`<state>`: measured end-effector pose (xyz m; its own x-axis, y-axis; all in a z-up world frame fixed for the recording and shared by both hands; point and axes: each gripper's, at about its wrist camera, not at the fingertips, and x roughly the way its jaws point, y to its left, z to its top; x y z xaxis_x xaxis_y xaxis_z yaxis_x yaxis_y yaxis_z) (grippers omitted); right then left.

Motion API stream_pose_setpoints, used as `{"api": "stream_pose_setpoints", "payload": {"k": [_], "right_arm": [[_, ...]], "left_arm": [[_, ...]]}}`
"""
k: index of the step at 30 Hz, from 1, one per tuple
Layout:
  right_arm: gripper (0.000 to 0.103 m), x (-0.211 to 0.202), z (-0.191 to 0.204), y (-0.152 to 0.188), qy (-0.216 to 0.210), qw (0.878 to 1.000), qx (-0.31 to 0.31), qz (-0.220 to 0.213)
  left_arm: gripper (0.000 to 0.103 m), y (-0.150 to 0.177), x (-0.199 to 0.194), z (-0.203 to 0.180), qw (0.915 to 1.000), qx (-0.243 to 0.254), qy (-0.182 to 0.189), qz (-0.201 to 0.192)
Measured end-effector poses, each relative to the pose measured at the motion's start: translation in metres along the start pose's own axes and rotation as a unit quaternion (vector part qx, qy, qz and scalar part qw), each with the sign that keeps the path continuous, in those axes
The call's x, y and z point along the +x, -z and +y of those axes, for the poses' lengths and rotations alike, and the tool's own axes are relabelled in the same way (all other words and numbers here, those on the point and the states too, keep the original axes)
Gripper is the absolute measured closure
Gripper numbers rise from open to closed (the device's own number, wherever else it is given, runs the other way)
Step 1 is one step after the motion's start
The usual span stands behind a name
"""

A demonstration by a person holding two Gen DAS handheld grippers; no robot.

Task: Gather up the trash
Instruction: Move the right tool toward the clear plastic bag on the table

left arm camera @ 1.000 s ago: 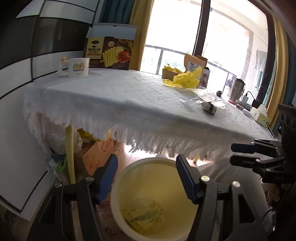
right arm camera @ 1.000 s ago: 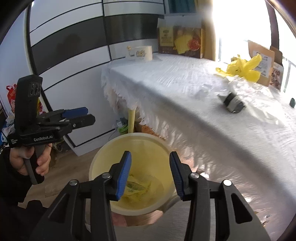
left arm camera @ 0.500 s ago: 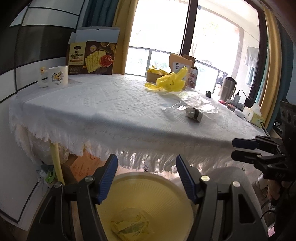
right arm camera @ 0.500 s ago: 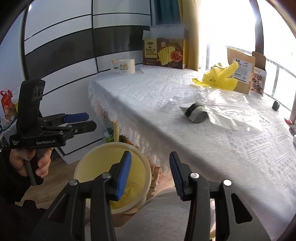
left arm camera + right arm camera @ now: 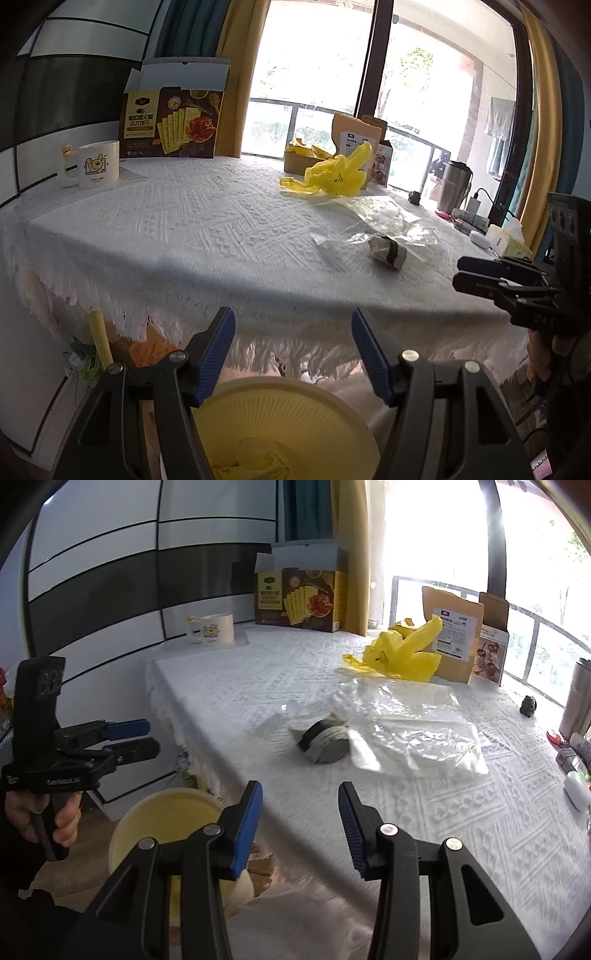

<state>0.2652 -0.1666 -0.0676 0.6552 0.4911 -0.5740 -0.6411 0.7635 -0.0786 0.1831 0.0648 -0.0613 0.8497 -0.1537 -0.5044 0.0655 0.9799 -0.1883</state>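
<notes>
One yellow bin (image 5: 162,816) on the floor below the table's near-left edge, left gripper (image 5: 291,349) spread and empty above it, one crumpled grey wrapper (image 5: 325,740) mid-table against one clear bag (image 5: 410,727), one yellow bag (image 5: 400,651) toward the far edge, right gripper (image 5: 299,825) spread, empty, over bare cloth at the near edge.

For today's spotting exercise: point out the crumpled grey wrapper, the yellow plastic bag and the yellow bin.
crumpled grey wrapper (image 5: 325,743), right wrist view, its middle.
yellow plastic bag (image 5: 400,653), right wrist view, bunched middle.
yellow bin (image 5: 295,413), left wrist view, inner wall.

A white cartoon-printed ceramic mug (image 5: 96,164) stands far left on the white-clothed table (image 5: 192,225). Beside it rises a brown open-flapped cracker box (image 5: 173,123). A steel tumbler (image 5: 453,185) stands far right.
</notes>
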Motion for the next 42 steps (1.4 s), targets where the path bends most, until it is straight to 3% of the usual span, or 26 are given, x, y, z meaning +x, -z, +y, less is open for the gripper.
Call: {"api": "stream_pose_setpoints", "payload": {"k": [5, 12, 14, 18, 27, 28, 29, 31, 35, 42], "right_arm": [[0.062, 0.022, -0.013, -0.013, 0.021, 1.000, -0.005, -0.003], [0.053, 0.049, -0.023, -0.036, 0.041, 0.999, 0.013, -0.031], [0.045, 0.056, -0.022, -0.045, 0.044, 0.998, 0.007, -0.038], [0.045, 0.068, -0.019, -0.061, 0.046, 0.998, 0.000, -0.041], [0.045, 0.095, -0.010, -0.065, 0.058, 0.998, -0.018, -0.004], [0.049, 0.096, -0.009, -0.064, 0.060, 0.998, -0.020, -0.001], [0.064, 0.098, -0.009, -0.062, 0.065, 0.998, -0.023, 0.003], [0.076, 0.101, -0.009, -0.061, 0.072, 0.997, -0.025, 0.009], [0.082, 0.091, -0.005, -0.059, 0.068, 0.997, -0.033, -0.015], [0.083, 0.040, -0.020, -0.056, 0.072, 0.995, -0.007, -0.074]], "left_arm": [[0.037, -0.008, 0.009, 0.005, 1.0000, -0.002, -0.006, -0.004], [0.037, -0.018, 0.018, 0.012, 0.9998, -0.006, -0.017, -0.009], [0.037, -0.019, 0.021, 0.013, 0.9997, -0.006, -0.020, -0.009], [0.037, -0.020, 0.023, 0.014, 0.9996, -0.010, -0.022, -0.011], [0.037, -0.022, 0.021, 0.016, 0.9994, -0.015, -0.028, -0.014], [0.037, -0.022, 0.020, 0.016, 0.9994, -0.015, -0.028, -0.014], [0.037, -0.022, 0.020, 0.015, 0.9994, -0.014, -0.028, -0.014], [0.037, -0.022, 0.017, 0.013, 0.9995, -0.011, -0.028, -0.015], [0.037, -0.025, 0.010, 0.006, 0.9995, -0.001, -0.025, -0.020], [0.037, -0.030, 0.008, -0.012, 0.9995, 0.010, -0.017, -0.025]]}}
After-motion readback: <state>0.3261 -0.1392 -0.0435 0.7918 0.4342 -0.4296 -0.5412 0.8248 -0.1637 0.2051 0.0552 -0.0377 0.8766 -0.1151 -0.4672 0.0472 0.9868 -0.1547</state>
